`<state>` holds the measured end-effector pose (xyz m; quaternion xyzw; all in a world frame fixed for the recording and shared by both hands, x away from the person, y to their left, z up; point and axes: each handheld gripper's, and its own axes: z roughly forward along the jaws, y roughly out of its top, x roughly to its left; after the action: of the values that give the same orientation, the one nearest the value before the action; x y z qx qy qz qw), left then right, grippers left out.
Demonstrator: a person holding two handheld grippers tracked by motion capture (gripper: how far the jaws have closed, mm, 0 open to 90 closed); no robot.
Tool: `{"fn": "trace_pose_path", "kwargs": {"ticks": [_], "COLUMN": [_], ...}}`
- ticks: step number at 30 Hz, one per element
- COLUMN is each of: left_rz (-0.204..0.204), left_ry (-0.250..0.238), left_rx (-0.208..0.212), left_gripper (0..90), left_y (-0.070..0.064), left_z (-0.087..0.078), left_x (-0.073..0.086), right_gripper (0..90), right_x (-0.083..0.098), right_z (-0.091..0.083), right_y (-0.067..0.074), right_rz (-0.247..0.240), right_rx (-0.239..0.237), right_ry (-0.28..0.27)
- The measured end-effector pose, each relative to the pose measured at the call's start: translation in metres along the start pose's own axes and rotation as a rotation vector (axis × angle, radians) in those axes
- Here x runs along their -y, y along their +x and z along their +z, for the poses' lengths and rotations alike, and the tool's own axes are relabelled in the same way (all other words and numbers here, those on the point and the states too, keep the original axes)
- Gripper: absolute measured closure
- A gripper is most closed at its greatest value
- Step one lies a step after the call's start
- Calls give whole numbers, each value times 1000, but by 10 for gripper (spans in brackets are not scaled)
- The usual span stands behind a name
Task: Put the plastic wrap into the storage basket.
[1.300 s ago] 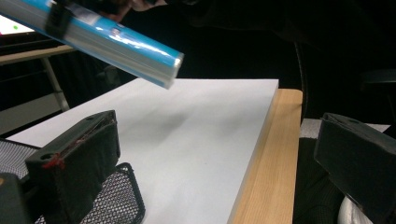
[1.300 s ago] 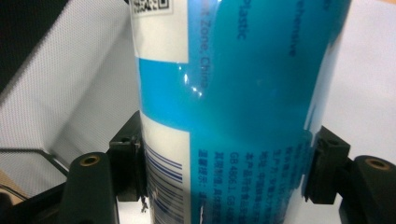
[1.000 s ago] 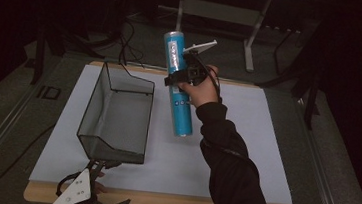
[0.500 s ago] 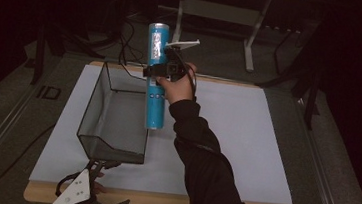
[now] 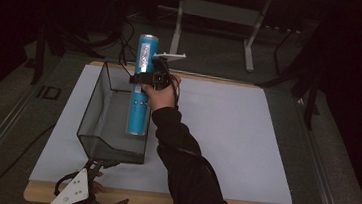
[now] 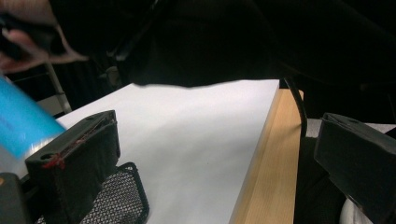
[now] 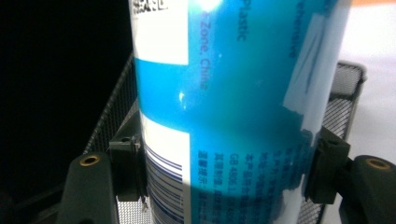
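Observation:
A tall blue tube (image 5: 137, 113) with white label panels stands nearly upright, and my right gripper (image 5: 144, 78) is shut on its middle. In the right gripper view both pads press the tube (image 7: 233, 116) from either side at my right gripper (image 7: 229, 172). The tube's lower end hangs inside the outline of a black mesh basket (image 5: 97, 124), near its right wall; whether it touches the bottom I cannot tell. My left gripper (image 5: 108, 185) rests at the table's front edge just before the basket. Its jaws stand wide apart, left gripper (image 6: 210, 163), with nothing between them.
A white sheet (image 5: 226, 136) covers the wooden table, whose front edge (image 6: 275, 154) runs beside my left gripper. A corner of the mesh basket (image 6: 116, 200) lies by the left jaw. Desk legs and cables stand in the dark beyond the table's far edge.
My right hand has carried the blue tube leftward and down, from above the sheet's middle to the basket. The left gripper has stayed in place.

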<state>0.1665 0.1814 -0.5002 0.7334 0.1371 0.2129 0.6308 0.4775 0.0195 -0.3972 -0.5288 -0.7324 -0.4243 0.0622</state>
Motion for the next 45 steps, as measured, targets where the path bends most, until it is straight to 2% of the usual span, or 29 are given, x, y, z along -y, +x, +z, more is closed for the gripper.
{"fn": "trace_pose_path", "kwargs": {"ticks": [2,5,10,17,20,23,26,28,35,40,45], "left_rz": [0,0,1,2,0,0,0,-1,1,1,3], "left_ry": [-1,-2,-1,-4,-6,-3,-2,-1,-2,0,1], "left_rx": [1,1,4,5,6,8,9,9,10,11,13], "left_gripper": [7,7,7,7,7,7,7,7,7,7,7], "left_y": [0,0,0,0,0,0,0,0,0,0,-1], "left_z": [0,0,1,0,0,1,1,1,0,1,1], "left_x": [0,0,0,0,0,0,0,0,0,0,0], "right_gripper": [318,319,318,318,318,317,317,316,311,306,277], "right_x": [9,16,29,47,50,54,60,64,69,71,72], "right_z": [11,19,30,41,42,42,45,47,55,56,57], "right_y": [-4,-10,-16,-17,-15,-10,-9,-11,-15,-13,-6], "right_rz": [14,50,73,101,90,49,39,46,68,48,-53], "right_rx": [14,18,43,56,65,94,111,122,148,161,220], "right_ry": [5,20,61,105,105,95,91,65,58,47,53]}}
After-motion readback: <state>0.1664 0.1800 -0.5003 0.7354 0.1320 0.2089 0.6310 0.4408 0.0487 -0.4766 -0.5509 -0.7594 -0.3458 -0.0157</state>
